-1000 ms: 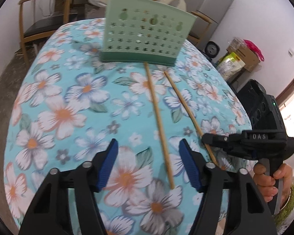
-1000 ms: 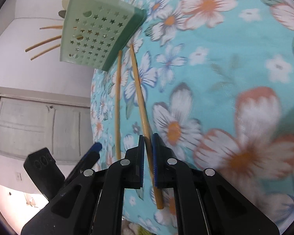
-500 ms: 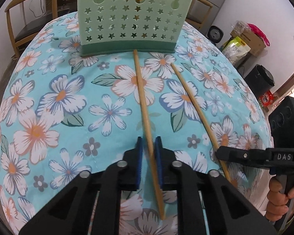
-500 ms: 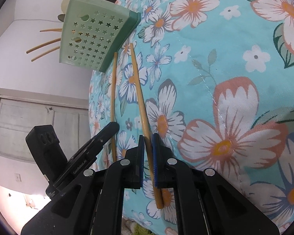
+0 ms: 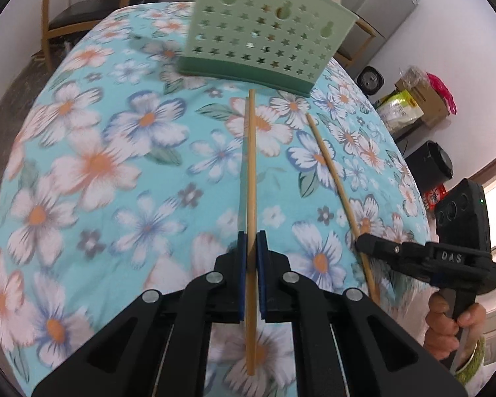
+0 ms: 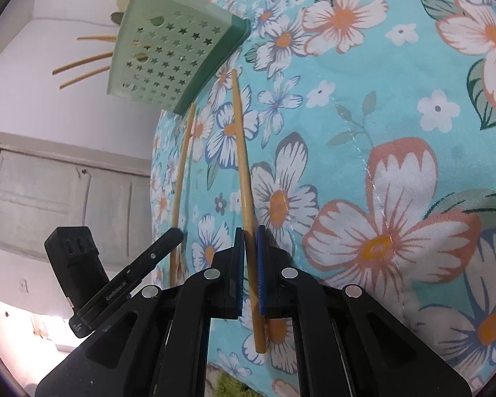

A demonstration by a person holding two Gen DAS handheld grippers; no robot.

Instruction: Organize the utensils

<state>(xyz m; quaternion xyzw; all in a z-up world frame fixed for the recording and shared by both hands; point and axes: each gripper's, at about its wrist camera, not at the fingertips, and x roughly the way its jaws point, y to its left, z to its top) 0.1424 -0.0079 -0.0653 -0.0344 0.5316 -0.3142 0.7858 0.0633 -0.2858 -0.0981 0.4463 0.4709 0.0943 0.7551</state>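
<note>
Two wooden chopsticks lie lengthwise on the flowered tablecloth [image 5: 92,165], pointing at a green star-punched utensil holder [image 5: 264,39]. My left gripper [image 5: 252,241] has its jaws closing tight on the left chopstick [image 5: 251,172], whose pads press its near part; a thin shadow runs beside the stick. My right gripper [image 6: 250,235] is shut on the right chopstick [image 6: 243,152], also seen from the left wrist as the right chopstick [image 5: 337,185]. In the right wrist view, the holder [image 6: 168,56] holds other chopsticks [image 6: 82,63] that stick out of its top.
A wooden chair [image 5: 82,10] stands behind the table at far left. A grey fridge [image 5: 390,3], boxes and bags [image 5: 420,99] and a black bin [image 5: 436,162] are off the right edge. A hand [image 5: 446,311] grips the right tool's handle.
My left gripper went from open around the left chopstick to shut on it, and drew back a little from the holder. The right gripper kept its grip on the other chopstick.
</note>
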